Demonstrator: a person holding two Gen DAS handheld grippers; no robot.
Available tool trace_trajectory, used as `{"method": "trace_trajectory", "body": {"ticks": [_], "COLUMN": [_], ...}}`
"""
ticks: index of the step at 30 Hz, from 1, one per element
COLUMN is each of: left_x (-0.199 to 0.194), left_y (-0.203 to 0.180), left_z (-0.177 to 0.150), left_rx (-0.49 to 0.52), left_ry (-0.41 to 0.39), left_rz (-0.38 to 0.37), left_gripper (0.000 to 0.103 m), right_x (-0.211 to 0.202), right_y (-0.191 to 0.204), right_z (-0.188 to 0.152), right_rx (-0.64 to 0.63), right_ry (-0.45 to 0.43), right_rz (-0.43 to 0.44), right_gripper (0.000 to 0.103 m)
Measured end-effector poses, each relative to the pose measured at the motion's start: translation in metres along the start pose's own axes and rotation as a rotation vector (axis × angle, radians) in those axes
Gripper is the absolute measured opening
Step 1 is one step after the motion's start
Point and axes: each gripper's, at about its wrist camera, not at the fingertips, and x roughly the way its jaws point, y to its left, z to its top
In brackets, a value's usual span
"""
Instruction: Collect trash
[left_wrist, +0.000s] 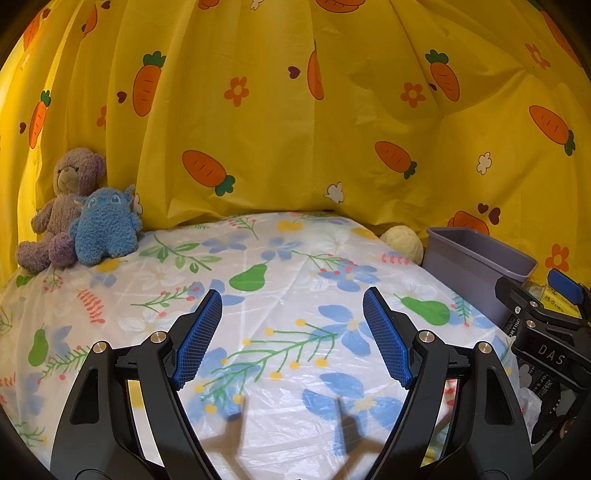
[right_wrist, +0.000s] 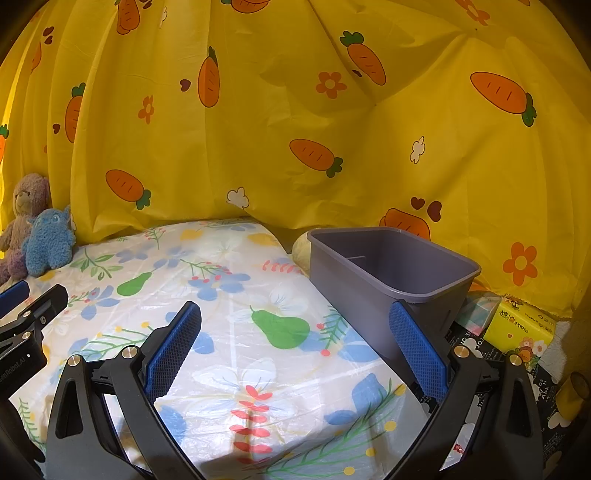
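- Trash bin (right_wrist: 388, 273), a grey-purple plastic tub with an open top, stands at the right edge of the table, just in front of a yellow carrot-print curtain (right_wrist: 295, 110). From the right wrist view its inside looks empty, apart from a ridge on the floor.
- No loose trash shows on the flowered plastic tablecloth (left_wrist: 288, 280) in either view, so I judge the collecting is either not yet begun or already done. Which one, I cannot tell.
- Left gripper (left_wrist: 291, 339) hovers over the middle of the cloth, its blue pads spread apart with nothing between them.
- Right gripper (right_wrist: 295, 350) hangs beside the bin, jaws also spread and empty. Its right pad overlaps the bin's near wall in the picture, but I cannot tell whether they touch.
- To do this step well, I would first look over the cluttered strip to the right of the bin, then approach any scrap with the jaws wide and carry it over the open rim before letting go.
- Only the right wrist view shows that strip: a yellow tissue pack (right_wrist: 521, 325) lying on dark printed paper beside the bin.
- Only the left wrist view shows clearly the pale round object (left_wrist: 402, 243) behind the bin's left corner.
- Purple teddy bear (left_wrist: 62, 206) and blue plush toy (left_wrist: 105, 230) sit touching at the far left corner, well apart from the bin.
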Motion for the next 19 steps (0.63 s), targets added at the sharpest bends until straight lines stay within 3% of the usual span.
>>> {"method": "trace_trajectory", "body": {"ticks": [19], "left_x": [-0.0076], "left_y": [0.0010], "left_z": [0.0003], "left_rx": [-0.023], "left_ry": [-0.026], "left_rz": [0.062], "left_gripper": [0.092], "right_x": [-0.0003], "right_y": [0.0017], "right_z": [-0.0007], "right_rx": [0.002], "right_ry": [0.000], "right_rz": [-0.002], "right_gripper": [0.098]}}
